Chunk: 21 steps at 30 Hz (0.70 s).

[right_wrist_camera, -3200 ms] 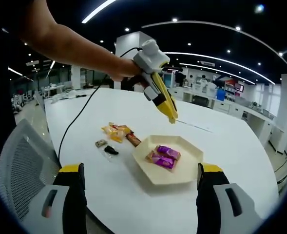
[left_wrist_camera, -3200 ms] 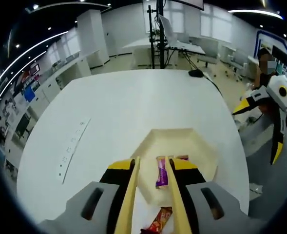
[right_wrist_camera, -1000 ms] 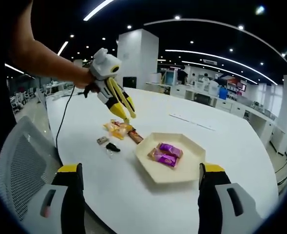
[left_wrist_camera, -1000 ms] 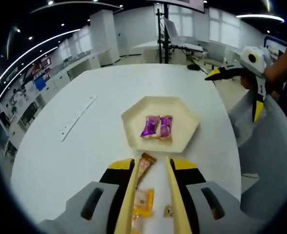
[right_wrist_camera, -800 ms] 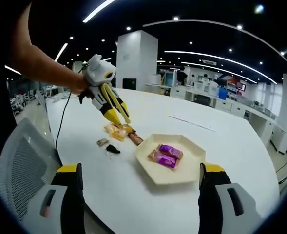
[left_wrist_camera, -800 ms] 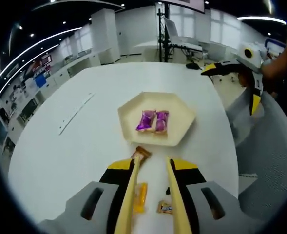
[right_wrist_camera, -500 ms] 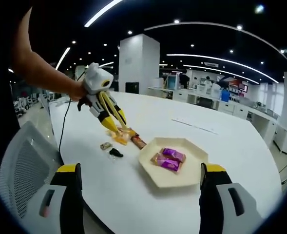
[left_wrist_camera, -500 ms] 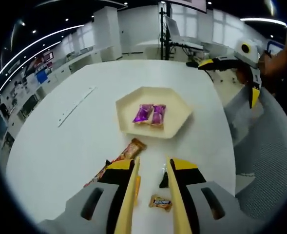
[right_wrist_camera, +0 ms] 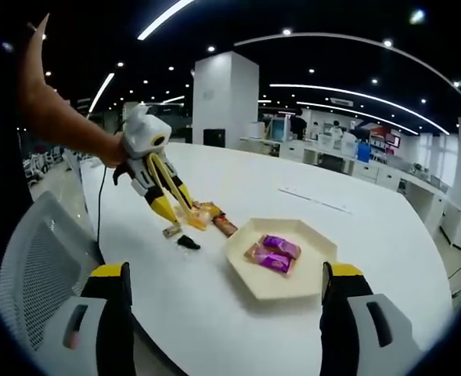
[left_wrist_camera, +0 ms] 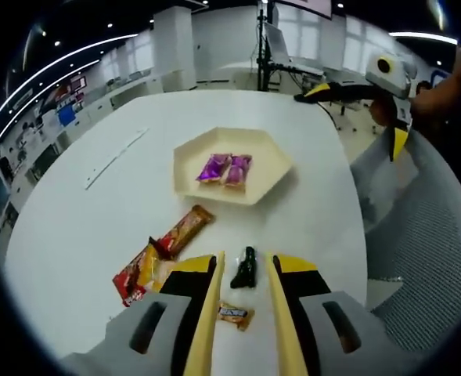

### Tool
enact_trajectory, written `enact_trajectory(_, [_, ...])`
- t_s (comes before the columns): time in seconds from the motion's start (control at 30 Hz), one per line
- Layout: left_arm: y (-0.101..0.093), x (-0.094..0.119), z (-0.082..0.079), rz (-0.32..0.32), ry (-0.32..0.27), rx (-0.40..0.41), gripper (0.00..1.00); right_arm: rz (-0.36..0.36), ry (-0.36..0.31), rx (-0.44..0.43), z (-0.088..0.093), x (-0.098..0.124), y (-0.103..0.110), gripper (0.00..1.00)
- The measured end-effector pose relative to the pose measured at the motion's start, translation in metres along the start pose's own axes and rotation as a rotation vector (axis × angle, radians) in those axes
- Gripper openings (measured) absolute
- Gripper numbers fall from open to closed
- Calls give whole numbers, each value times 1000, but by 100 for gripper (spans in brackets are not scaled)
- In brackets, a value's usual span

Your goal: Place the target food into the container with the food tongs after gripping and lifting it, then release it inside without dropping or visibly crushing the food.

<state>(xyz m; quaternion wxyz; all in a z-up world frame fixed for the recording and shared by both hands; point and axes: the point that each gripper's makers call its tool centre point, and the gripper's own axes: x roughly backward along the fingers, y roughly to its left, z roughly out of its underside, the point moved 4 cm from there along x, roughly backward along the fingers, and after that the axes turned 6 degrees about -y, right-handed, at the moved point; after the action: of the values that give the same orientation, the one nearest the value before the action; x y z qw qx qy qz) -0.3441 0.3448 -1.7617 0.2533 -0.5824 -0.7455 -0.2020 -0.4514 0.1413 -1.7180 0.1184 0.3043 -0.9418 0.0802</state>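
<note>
On the white bench (left_wrist_camera: pixel 73 227), going left to right in the left gripper view: a red-and-yellow packet (left_wrist_camera: pixel 140 270), a long brown wrapped bar (left_wrist_camera: pixel 185 229), a small black sweet (left_wrist_camera: pixel 244 270) and a small tan candy (left_wrist_camera: pixel 235 315), with the cream tray (left_wrist_camera: pixel 265 149) beyond holding two purple packets (left_wrist_camera: pixel 225 168). The left gripper (left_wrist_camera: pixel 242 270) hangs released, its jaws either side of the black sweet, not touching. These wrapped pieces look light, crinkly and slippery; pinching across the middle seems safest. The right gripper (right_wrist_camera: pixel 226 274) is spread wide, empty.
</note>
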Motion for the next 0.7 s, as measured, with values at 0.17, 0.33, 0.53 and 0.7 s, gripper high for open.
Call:
enact_trajectory(0.17, [-5, -3, 1, 5, 2, 2, 25, 5, 0, -3, 0, 0, -1, 100])
enact_trajectory(0.33, [-7, -5, 4, 7, 10, 5, 25, 9, 0, -4, 0, 1, -1, 99])
enact_trajectory(0.53, [-3, -7, 12, -21, 30, 13, 25, 16, -3, 0, 0, 1, -1, 99])
enact_trajectory(0.7, [1, -4, 13, -27, -5, 67, 24, 14, -4, -6, -1, 1, -1, 99])
